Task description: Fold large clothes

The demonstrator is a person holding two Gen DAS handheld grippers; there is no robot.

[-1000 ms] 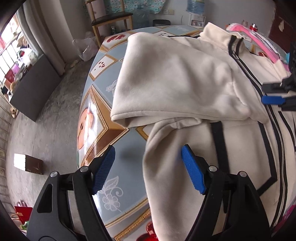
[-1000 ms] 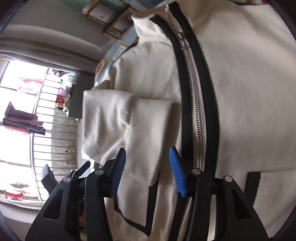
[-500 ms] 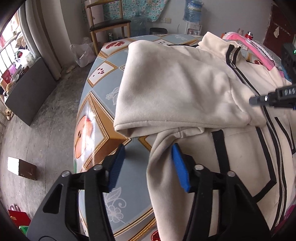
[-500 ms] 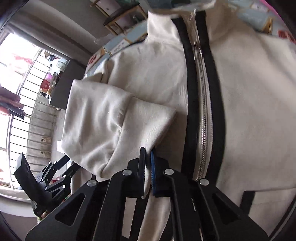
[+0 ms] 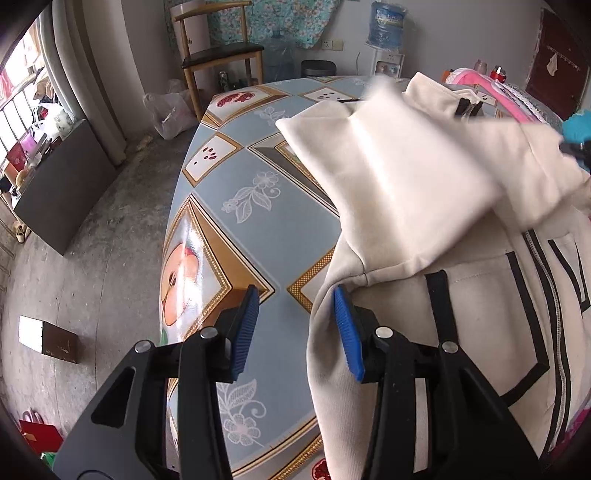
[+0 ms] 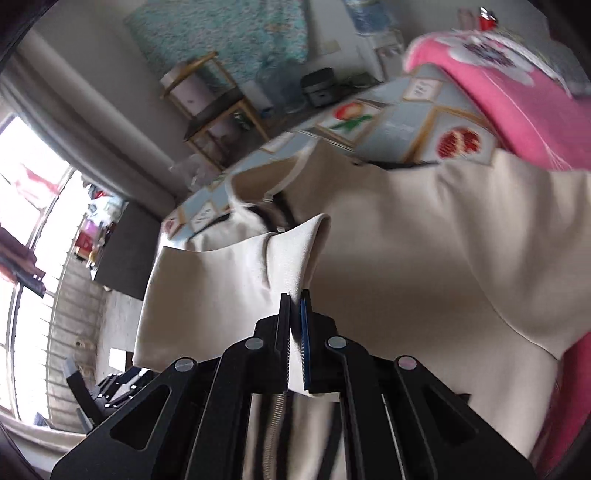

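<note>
A cream zip jacket with black trim (image 5: 476,295) lies on the patterned table (image 5: 236,221), its side hanging over the near edge. Its folded sleeve (image 5: 402,173) is lifted off the body and stretched to the right. My left gripper (image 5: 295,332) is open, its right blue pad (image 5: 347,336) touching the jacket's side edge. My right gripper (image 6: 294,317) is shut on the sleeve (image 6: 236,291) and holds it up above the jacket body (image 6: 443,236). The left gripper shows low left in the right wrist view (image 6: 107,384).
A pink garment (image 6: 517,107) lies at the table's far right. A wooden chair (image 5: 218,55), water bottles (image 5: 386,22) and a dark bin stand behind the table. A dark cabinet (image 5: 59,184) and a small box (image 5: 48,336) are on the floor at left.
My right gripper shut on the folded sleeve and lifted it up and to the right. The left gripper stayed open by the jacket's side edge.
</note>
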